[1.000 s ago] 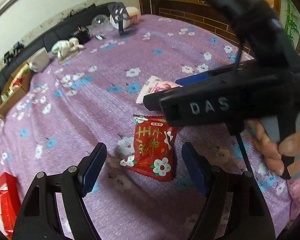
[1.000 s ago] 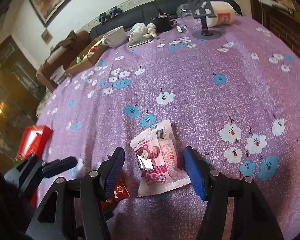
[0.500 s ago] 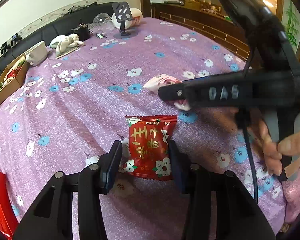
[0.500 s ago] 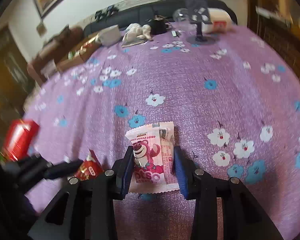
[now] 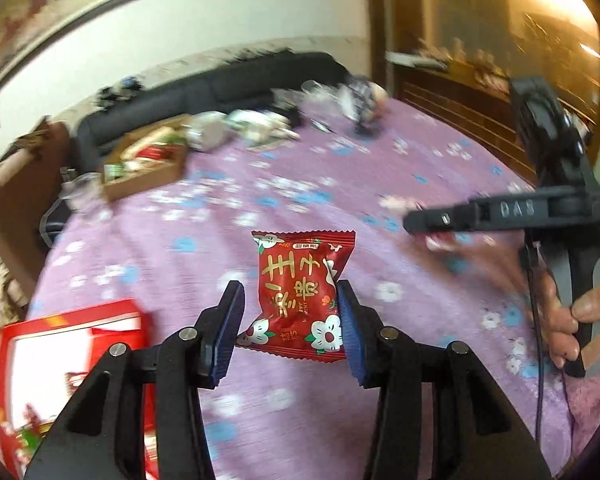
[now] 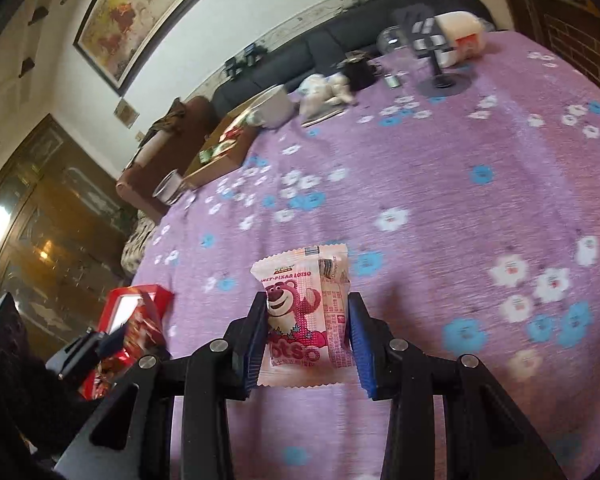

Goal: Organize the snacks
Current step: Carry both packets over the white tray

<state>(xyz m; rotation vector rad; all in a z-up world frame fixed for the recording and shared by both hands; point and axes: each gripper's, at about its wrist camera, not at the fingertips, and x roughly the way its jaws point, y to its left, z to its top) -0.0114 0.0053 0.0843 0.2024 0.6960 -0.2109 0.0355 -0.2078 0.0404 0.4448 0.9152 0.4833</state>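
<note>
Two snacks, one in each of your grippers, both lifted off the purple cloth.

In the left wrist view, your left gripper (image 5: 290, 320) pinches the red packet (image 5: 302, 292) by its lower sides; the jaws have just been closing on it, and it stands upright above the cloth (image 5: 380, 380). A red box (image 5: 72, 360) lies at the lower left. At the right, your hand (image 5: 576, 320) holds the right gripper's handle. In the right wrist view, your right gripper (image 6: 308, 336) squeezes the pink packet (image 6: 304, 320) between its blue pads (image 6: 358, 344); these jaws have also just been closing. The red box (image 6: 136, 312) is at the left edge of the cloth (image 6: 460, 200), with the red packet (image 6: 114, 364) just below it.
</note>
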